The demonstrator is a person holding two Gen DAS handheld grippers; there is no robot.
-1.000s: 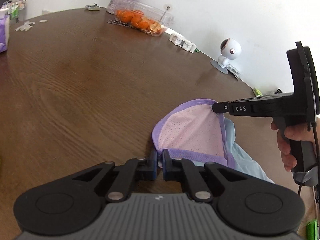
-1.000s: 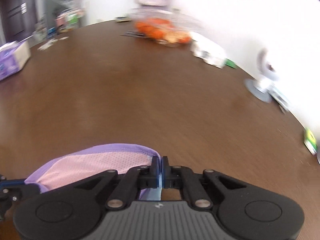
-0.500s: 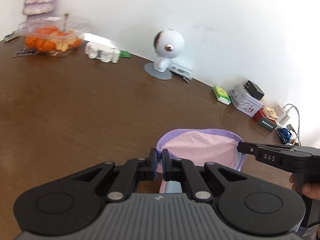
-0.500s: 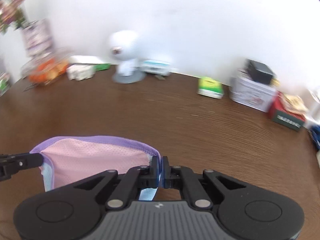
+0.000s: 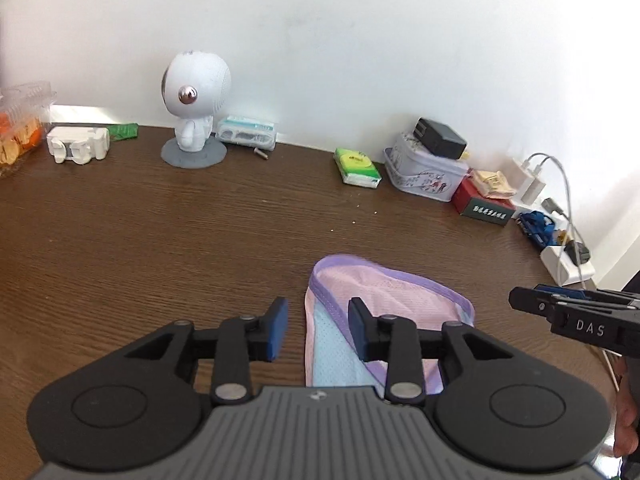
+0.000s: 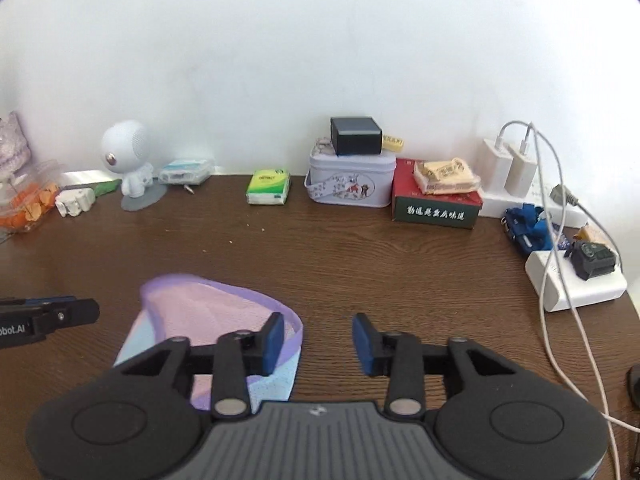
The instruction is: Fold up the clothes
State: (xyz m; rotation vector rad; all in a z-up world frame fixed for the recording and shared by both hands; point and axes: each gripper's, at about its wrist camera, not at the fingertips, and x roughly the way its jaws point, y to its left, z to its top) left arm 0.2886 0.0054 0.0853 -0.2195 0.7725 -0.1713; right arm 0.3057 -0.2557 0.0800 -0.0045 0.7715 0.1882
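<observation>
- I take the small pink garment with its purple trim as my landmark; it lies folded on the brown wooden surface, pale blue fabric showing along its near edge.
- My left tool sits over the garment's left end with its jaws opening; the purple-trimmed edge lies in the gap between them, and the blue pads do not press on it.
- My right tool is over the garment's right end, its jaws also opening; the left pad overlaps the purple border in the right wrist view, while only bare wood shows in the gap.
- In the left wrist view the right tool's black fingers come in from the right of the garment, clear of the fabric, and part of the hand that carries it shows at the frame edge.
- Beyond the garment, along the white wall, stand a white round-headed figurine on a grey base, a green tissue pack and a pale tin with a black box on top.
- To the right of the tin is a red and green box, then white chargers with cables.
- Far left of the garment, a clear container holds orange pieces.
</observation>
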